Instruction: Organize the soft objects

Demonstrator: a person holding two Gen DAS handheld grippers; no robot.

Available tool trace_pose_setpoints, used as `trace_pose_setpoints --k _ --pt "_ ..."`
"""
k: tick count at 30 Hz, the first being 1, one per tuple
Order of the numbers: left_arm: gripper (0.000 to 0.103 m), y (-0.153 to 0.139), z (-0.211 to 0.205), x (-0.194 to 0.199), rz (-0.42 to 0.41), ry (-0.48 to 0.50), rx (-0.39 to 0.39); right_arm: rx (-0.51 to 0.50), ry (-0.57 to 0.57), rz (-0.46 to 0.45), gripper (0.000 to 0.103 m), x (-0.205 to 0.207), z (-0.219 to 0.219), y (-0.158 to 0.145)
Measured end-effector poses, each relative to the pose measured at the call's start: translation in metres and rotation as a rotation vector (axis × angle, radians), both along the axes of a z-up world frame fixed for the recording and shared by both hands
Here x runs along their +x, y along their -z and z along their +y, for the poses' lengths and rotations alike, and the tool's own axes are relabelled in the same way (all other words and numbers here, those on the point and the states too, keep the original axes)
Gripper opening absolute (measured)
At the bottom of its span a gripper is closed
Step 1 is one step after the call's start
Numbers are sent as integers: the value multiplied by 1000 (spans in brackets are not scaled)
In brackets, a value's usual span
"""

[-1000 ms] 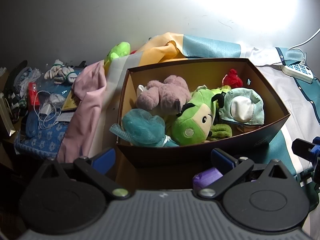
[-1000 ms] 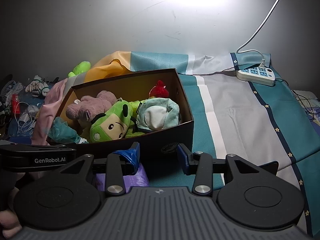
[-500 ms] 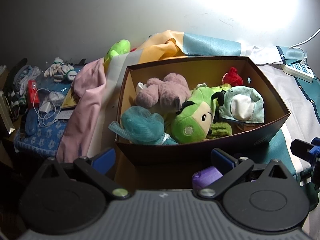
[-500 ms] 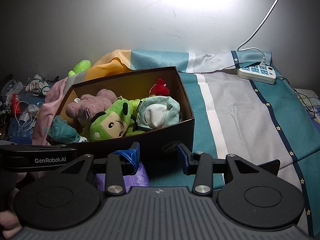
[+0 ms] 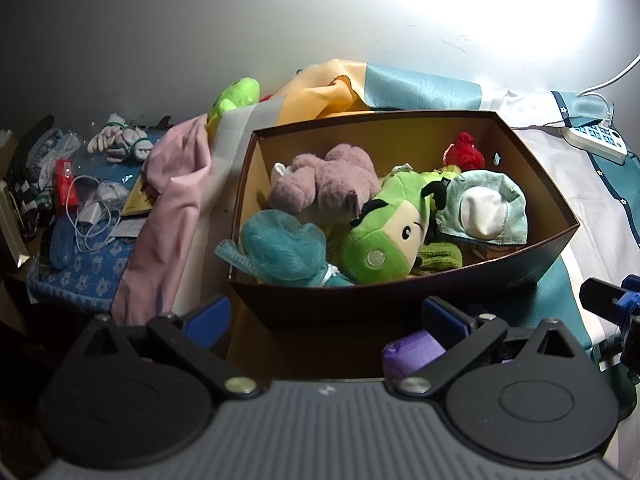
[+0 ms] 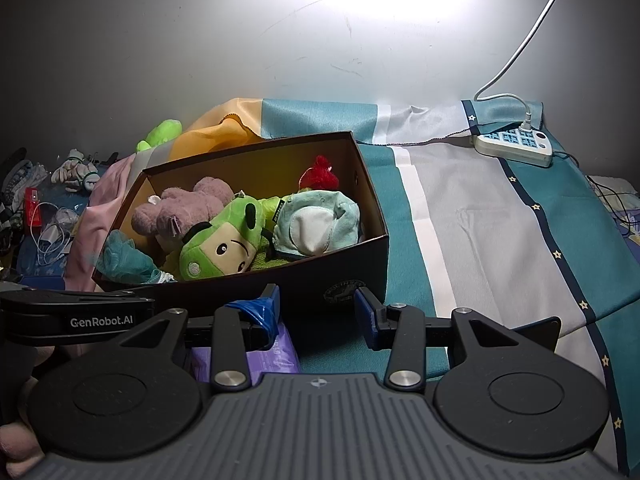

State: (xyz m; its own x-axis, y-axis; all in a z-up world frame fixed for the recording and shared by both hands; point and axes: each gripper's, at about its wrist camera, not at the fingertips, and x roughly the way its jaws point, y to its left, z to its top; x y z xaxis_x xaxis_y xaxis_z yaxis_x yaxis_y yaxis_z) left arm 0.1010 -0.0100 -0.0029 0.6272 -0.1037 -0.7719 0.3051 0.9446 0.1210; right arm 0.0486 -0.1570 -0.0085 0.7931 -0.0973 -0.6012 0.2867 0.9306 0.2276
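A dark brown cardboard box (image 5: 400, 304) (image 6: 304, 280) holds several soft things: a mauve plush (image 5: 328, 184), a green plush with a cream face (image 5: 384, 240) (image 6: 224, 244), a teal mesh pouf (image 5: 284, 248), a pale teal piece with a white patch (image 5: 484, 208) and a red woolly toy (image 5: 464, 154). My left gripper (image 5: 324, 316) stands wide open just before the box's near wall, holding nothing. My right gripper (image 6: 318, 312) is partly open and empty, at the box's near right corner. A purple pack (image 6: 256, 356) (image 5: 412, 350) lies under its left finger.
The box sits on a teal, white and grey striped cloth (image 6: 500, 220) with a white power strip (image 6: 516, 146) at the back right. Left of the box lie a pink cloth (image 5: 172, 208), another green plush (image 5: 236, 96), rolled socks (image 5: 120, 142), cables (image 5: 92, 220) and a blue knit (image 5: 80, 276).
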Motion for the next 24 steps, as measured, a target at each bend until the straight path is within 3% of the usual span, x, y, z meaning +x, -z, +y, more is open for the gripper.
trace_pose_setpoints --k 24 --pt "102 3 -3 1 19 -6 4 5 -5 -1 25 0 -1 0"
